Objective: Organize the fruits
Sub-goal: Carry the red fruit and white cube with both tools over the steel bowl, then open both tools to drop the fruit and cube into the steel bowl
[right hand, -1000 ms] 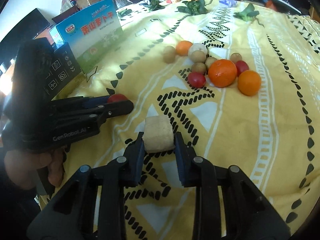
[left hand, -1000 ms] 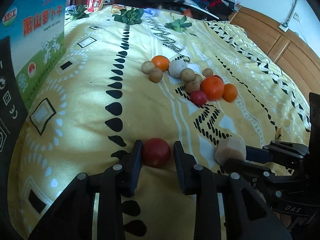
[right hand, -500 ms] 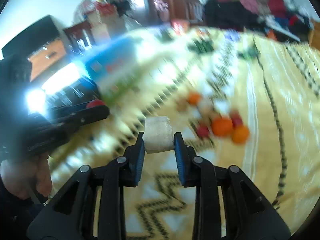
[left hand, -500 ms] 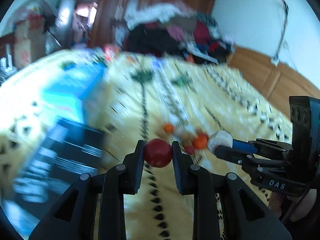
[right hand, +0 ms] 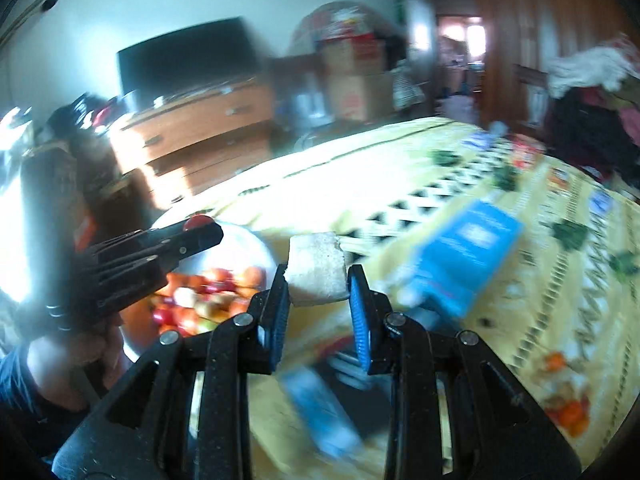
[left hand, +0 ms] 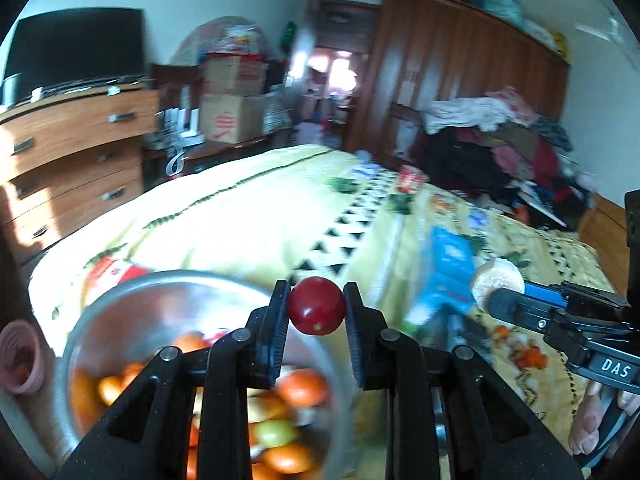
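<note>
1. a yellow patterned bedspread (left hand: pixel 248 216) is seen before a wooden dresser (left hand: pixel 72 140).
2. a red fruit (left hand: pixel 316 306) is pinched by the left gripper (left hand: pixel 316 308) above a metal bowl (left hand: pixel 104 312).
3. a pale chunk (right hand: pixel 318 272) is pinched by the right gripper (right hand: pixel 318 292).

One small red fruit (left hand: pixel 316 306) and one pale cut chunk (right hand: pixel 318 268) are up off the bed. Beside the one metal bowl (left hand: pixel 120 300), one blue carton (right hand: pixel 466 256) stands. Fruit inside the bowl is too blurred to count; likewise the far cluster.
</note>
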Tool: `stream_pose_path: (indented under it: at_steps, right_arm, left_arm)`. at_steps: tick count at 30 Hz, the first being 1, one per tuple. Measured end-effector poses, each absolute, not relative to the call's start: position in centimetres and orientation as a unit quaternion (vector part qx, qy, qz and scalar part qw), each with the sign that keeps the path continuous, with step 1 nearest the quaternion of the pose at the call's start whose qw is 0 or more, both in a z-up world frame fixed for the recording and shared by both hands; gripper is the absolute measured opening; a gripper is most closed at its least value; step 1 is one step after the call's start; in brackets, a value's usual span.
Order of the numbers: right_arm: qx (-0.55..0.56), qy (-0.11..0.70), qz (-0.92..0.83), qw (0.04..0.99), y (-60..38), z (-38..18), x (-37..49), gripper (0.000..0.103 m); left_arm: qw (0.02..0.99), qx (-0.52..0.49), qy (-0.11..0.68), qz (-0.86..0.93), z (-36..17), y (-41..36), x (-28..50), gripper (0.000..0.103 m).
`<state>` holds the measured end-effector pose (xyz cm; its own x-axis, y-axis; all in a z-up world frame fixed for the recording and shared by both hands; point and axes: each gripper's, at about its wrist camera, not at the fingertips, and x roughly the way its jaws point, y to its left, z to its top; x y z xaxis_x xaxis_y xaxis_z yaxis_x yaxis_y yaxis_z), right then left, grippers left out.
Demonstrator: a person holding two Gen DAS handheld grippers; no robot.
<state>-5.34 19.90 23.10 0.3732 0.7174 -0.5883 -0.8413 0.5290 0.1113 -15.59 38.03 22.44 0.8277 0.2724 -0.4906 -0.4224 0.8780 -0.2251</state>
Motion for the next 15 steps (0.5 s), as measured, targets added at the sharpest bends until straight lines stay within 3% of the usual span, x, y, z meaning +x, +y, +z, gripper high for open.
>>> stream_pose_path:
  at_steps: [7,15]
  right_arm:
    - [-0.157,0.331,0.502,0.783,28.8,20.7,-8.2,0.029]
    - [-0.183,0.366,0.500,0.763,31.4,17.8,-8.4,0.029]
  left_arm:
    - [0.907,-0.209,0.288,0.227,17.6,44.0,-17.8,0.026]
    - [0.893,-0.235,0.312,0.223,14.9,45.8,-19.0,0.026]
